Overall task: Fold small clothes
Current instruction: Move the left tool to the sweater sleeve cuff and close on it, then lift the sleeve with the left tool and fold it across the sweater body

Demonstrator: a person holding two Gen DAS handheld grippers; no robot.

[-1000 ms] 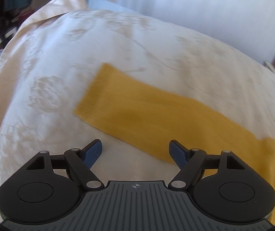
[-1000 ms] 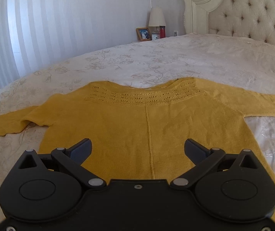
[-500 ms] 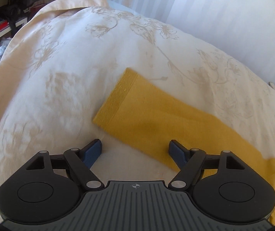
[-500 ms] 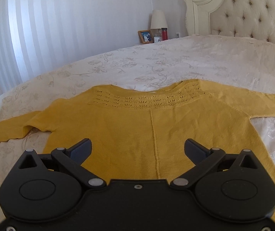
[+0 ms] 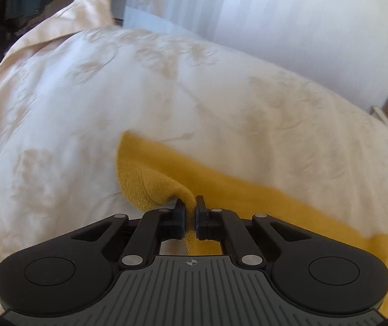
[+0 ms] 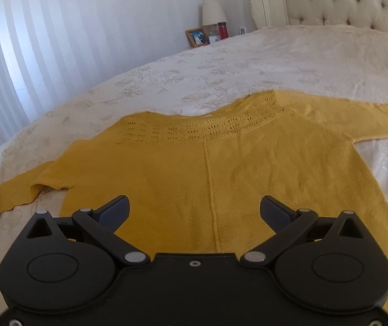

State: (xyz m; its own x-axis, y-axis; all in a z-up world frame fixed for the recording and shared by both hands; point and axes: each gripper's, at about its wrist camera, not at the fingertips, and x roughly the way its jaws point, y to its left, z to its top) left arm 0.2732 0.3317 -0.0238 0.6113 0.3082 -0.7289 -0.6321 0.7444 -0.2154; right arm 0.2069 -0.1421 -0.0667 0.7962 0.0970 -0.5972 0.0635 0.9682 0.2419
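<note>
A mustard-yellow knit sweater (image 6: 221,168) lies spread flat on the bed, neckline away from me, both sleeves stretched out to the sides. My left gripper (image 5: 190,207) is shut on the cuff end of the left sleeve (image 5: 150,182), which is bunched and lifted a little off the bedspread. My right gripper (image 6: 194,212) is open and empty, hovering over the lower middle of the sweater's body. The right sleeve (image 6: 370,125) runs off to the right edge.
The cream floral bedspread (image 5: 166,87) covers the whole bed. A tufted headboard (image 6: 343,2) stands at the far right. A nightstand holds a lamp (image 6: 213,11), a photo frame (image 6: 196,36) and a red bottle (image 6: 222,30). Striped wall behind.
My left gripper has closed on the sleeve cuff and raised it; half a second ago it was open just short of the cuff. My right gripper has stayed open over the sweater.
</note>
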